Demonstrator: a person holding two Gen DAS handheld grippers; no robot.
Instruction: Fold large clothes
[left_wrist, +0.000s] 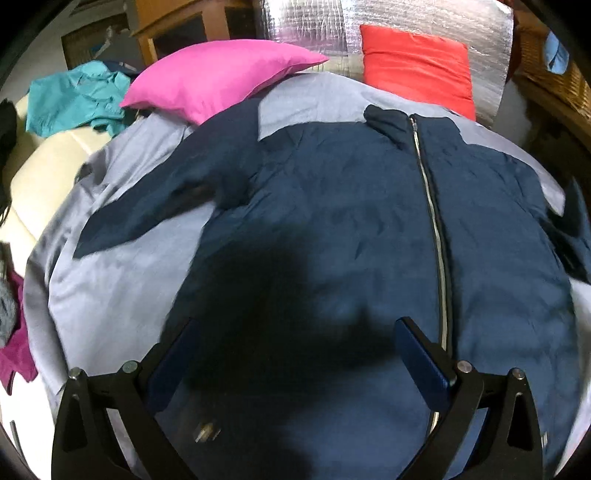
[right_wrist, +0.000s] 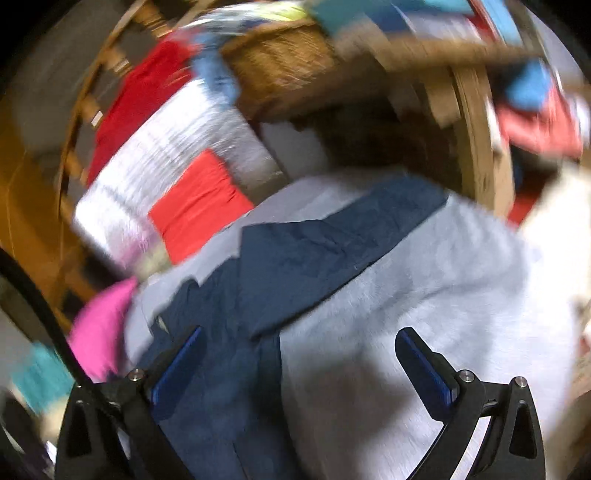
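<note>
while the navy jacket (left_wrist: 332, 206) lies spread front-up on the grey sheet (left_wrist: 122, 280), zipped along its silver zip (left_wrist: 430, 206) and with its collar pointed toward the pink pillow (left_wrist: 218, 81) and the red pillow (left_wrist: 417, 66), it is judged to be flattened ready for a first fold. the left gripper (left_wrist: 295, 354) is held above the lower body of the jacket, just left of the zip, its jaws spread wide with nothing between them; a dark shadow is cast on the cloth beneath it, so contact cannot be confirmed. one sleeve (left_wrist: 147, 218) is stretched out from the jacket toward the cream edge, probably so it can be turned inward. the right gripper (right_wrist: 299, 362) is seen in a blurred view, its jaws likewise wide and empty, poised over the jacket's other side where the second sleeve (right_wrist: 332, 236) runs away from the jacket across the sheet. folding is judged barely begun. a teal garment (left_wrist: 77, 99) lies beyond the pink pillow, apart from the jacket.
</note>
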